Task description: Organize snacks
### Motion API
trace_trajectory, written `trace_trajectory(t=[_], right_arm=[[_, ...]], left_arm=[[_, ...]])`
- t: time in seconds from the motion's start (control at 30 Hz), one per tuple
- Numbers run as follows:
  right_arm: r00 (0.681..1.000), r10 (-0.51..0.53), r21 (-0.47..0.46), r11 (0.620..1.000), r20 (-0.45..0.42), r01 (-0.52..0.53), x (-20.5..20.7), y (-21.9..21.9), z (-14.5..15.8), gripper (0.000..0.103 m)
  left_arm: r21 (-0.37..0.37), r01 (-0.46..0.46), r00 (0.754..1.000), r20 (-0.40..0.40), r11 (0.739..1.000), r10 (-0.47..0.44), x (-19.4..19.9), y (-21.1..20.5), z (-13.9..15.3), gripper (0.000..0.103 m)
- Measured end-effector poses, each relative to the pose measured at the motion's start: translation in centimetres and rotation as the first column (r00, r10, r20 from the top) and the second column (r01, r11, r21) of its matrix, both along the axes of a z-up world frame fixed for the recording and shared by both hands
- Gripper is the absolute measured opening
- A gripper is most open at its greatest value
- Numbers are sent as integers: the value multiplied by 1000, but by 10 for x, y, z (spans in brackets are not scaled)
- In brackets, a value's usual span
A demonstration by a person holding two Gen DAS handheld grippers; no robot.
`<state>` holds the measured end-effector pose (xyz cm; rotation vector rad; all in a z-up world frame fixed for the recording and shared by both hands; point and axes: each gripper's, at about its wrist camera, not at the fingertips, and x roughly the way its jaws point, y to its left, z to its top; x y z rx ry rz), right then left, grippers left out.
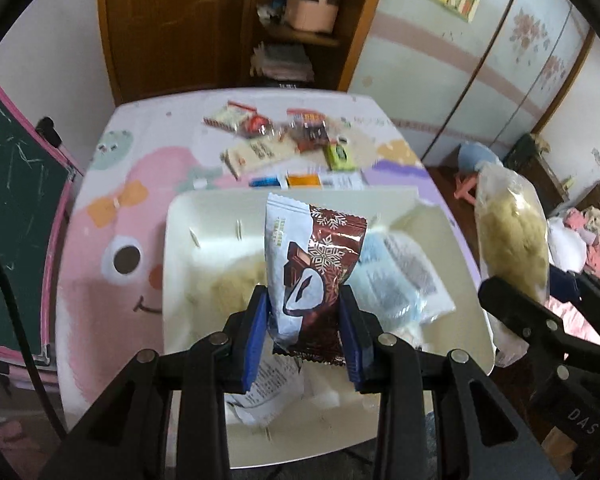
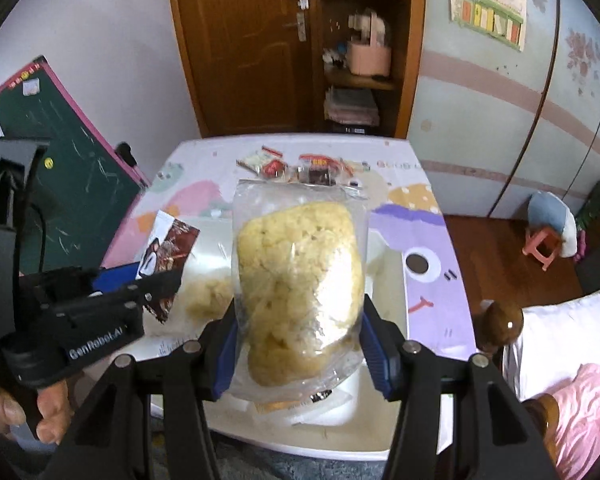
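Observation:
My left gripper (image 1: 305, 322) is shut on a brown and white chocolate snack packet (image 1: 312, 276), held upright above a white tray (image 1: 180, 264). The packet also shows in the right wrist view (image 2: 168, 256). My right gripper (image 2: 298, 350) is shut on a clear bag of yellow puffed snack (image 2: 298, 280), held upright over the tray's right part (image 2: 384, 400); the bag also shows in the left wrist view (image 1: 514, 256). In the tray lie a light blue packet (image 1: 396, 276), a pale yellow snack (image 1: 228, 284) and white wrappers (image 1: 268, 392).
Several loose snack packets (image 1: 284, 136) lie at the table's far end, on a pink and purple cartoon cloth (image 1: 112, 240). A green chalkboard (image 1: 16, 208) stands left. A wooden cabinet (image 1: 228, 20) stands behind. A bed (image 2: 580, 360) and a pink stool (image 2: 544, 248) are right.

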<state>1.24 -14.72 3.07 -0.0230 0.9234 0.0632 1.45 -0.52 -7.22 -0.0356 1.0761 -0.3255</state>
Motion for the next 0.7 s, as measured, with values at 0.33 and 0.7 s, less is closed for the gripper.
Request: trace_trajectory(t=[0.33, 0.7], right_arm=[[992, 12, -26, 1000, -124, -16, 10, 12, -31, 56], [992, 15, -39, 999, -125, -20, 13, 13, -32, 59]], left_arm=[[-10, -6, 998, -59, 1000, 6, 7, 0, -17, 59], [-3, -66, 997, -51, 998, 65, 7, 11, -19, 81]])
